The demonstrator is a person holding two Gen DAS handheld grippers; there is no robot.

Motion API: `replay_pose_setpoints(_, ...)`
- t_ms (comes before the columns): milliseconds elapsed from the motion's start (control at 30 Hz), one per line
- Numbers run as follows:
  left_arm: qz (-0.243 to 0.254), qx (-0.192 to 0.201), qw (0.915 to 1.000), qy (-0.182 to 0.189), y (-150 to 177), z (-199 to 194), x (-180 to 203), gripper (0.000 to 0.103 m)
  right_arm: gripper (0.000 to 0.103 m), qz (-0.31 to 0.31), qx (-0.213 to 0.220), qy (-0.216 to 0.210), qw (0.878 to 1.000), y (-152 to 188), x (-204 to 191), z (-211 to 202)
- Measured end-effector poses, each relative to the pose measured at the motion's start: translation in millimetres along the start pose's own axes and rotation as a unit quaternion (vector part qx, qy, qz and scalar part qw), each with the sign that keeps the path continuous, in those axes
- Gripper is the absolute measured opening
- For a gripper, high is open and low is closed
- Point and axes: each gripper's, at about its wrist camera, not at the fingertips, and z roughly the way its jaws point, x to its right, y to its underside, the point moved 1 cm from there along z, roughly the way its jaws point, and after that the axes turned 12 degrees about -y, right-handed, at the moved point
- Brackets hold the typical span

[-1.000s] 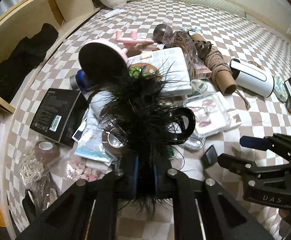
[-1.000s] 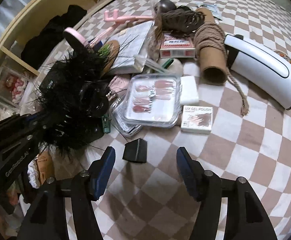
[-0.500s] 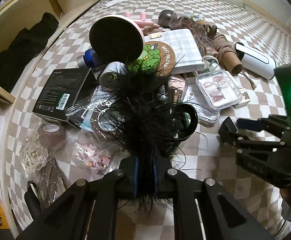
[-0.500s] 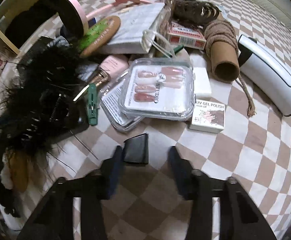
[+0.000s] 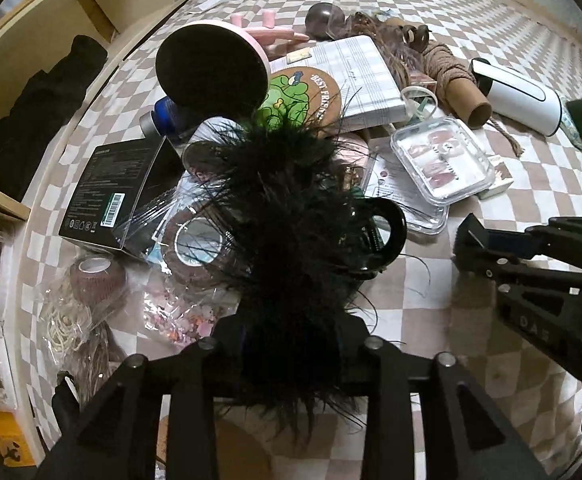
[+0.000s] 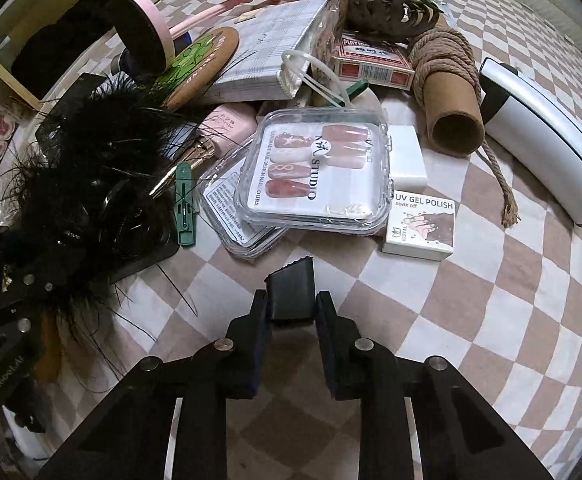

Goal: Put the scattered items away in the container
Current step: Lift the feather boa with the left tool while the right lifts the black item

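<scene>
1. Low in the left wrist frame's centre, the left gripper (image 5: 291, 344) has its fingers pinched on a fluffy black feather hair claw clip (image 5: 291, 216). The clip's long axis runs up the frame, away from the camera, and its glossy curved plastic jaw sticks out to the right.
2. Upper left of that view, a matte black rectangular cardboard box (image 5: 119, 192) lies beside a round pink-rimmed mirror (image 5: 213, 66). Only this view shows the box's barcode face.
3. Lower centre of the right wrist frame, the right gripper (image 6: 292, 312) is clamped on a small ribbed black plastic clip (image 6: 292, 292). The clip's serrated end points up the frame, toward the clutter.
4. Just beyond it sits a clear plastic case of pink press-on nails (image 6: 319, 172). To its right are a small white gel-polish carton (image 6: 421, 226) and a brown cardboard tube wound with jute rope (image 6: 449, 92). The printed labels are legible only here.
5. Far right, a smooth white curved nail lamp (image 6: 547, 136) rests on the beige-and-white checkered cloth (image 6: 491, 320).
</scene>
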Motion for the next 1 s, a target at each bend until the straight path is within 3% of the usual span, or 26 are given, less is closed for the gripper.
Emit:
replay_pose_setpoints(100,0.003,0.0,1.0,-0.007,-1,2,2,0.029,0.024,0.007,-0.001,-0.008,1.0,-2,5,1)
replay_pose_setpoints(133,0.002,0.0,1.0,-0.005,-2,1,1,0.015,0.024,0.008,-0.002,-0.009,1.0,-2,6,1)
replay_pose_setpoints(167,0.0,-0.001,1.0,-0.003,-3,1,0,0.013,0.024,0.007,-0.002,-0.009,1.0,-3,6,1)
replay_pose_setpoints(767,-0.022,0.037,0.999,0.011,-8,-40,3,0.012,0.023,0.019,0.023,-0.017,0.999,-3,16,-35)
replay_pose_setpoints(1000,-0.016,0.044,0.9988,0.015,-3,-52,8,0.012,0.023,0.021,0.017,-0.006,1.0,26,5,-43)
